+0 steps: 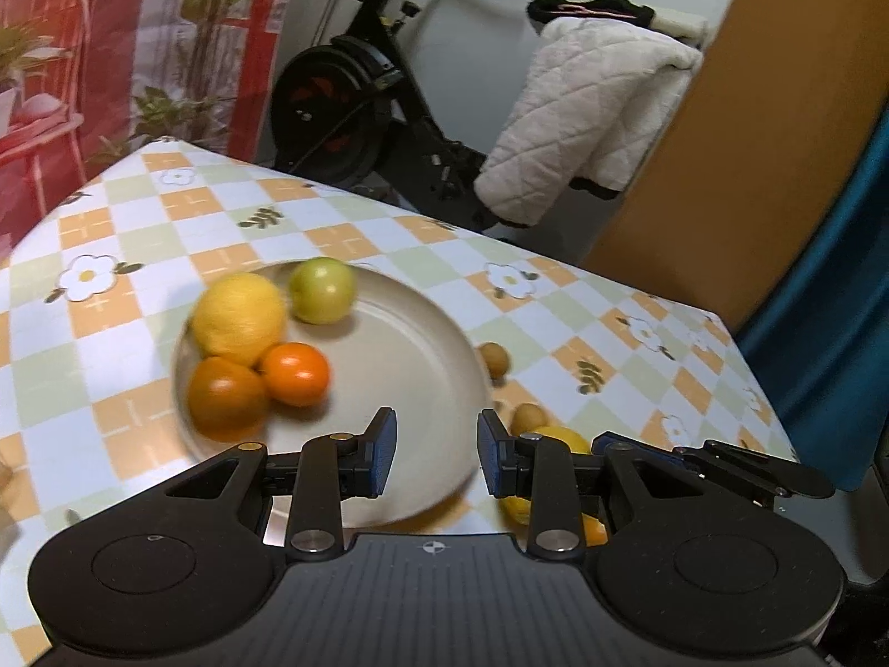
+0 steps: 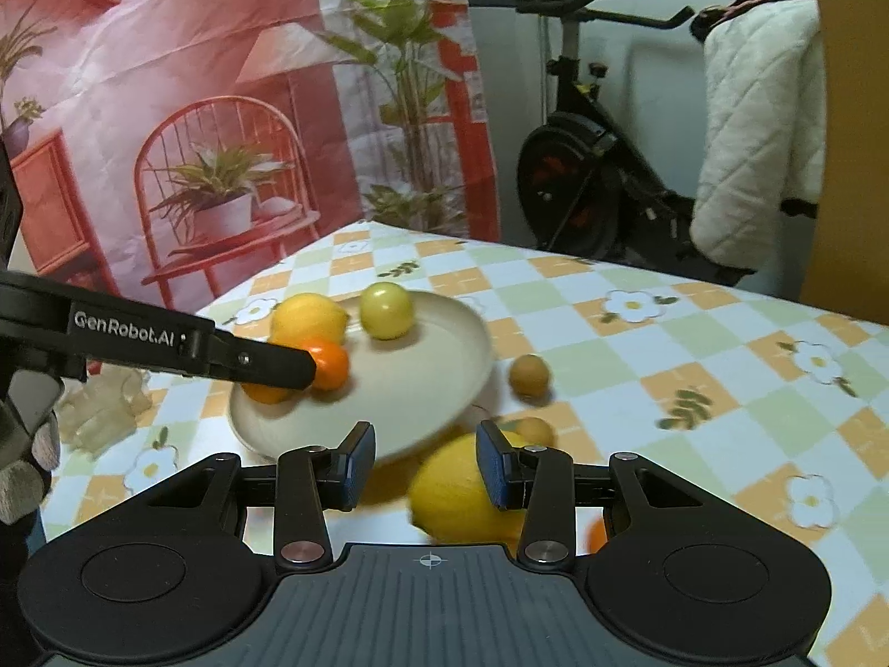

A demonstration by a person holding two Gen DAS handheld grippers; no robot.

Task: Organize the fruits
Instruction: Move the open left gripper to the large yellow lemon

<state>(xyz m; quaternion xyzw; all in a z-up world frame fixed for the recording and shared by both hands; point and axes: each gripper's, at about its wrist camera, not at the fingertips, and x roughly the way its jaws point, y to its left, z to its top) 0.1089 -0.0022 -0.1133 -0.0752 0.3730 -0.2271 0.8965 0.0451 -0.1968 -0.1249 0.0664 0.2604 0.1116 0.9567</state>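
Observation:
A cream plate on the checked tablecloth holds a lemon, a green apple and two oranges. My left gripper hovers over the plate's near rim, its jaws narrowly apart with nothing between them. In the right wrist view it reaches in from the left over the oranges. My right gripper is open above a second lemon on the table. That lemon shows by the right pad, clear of the left one. Two small brown fruits and an orange lie nearby.
The table's far edge drops off toward an exercise bike and a white quilted coat. A printed red backdrop hangs at the left. Crumpled clear plastic lies left of the plate, beside a gloved hand.

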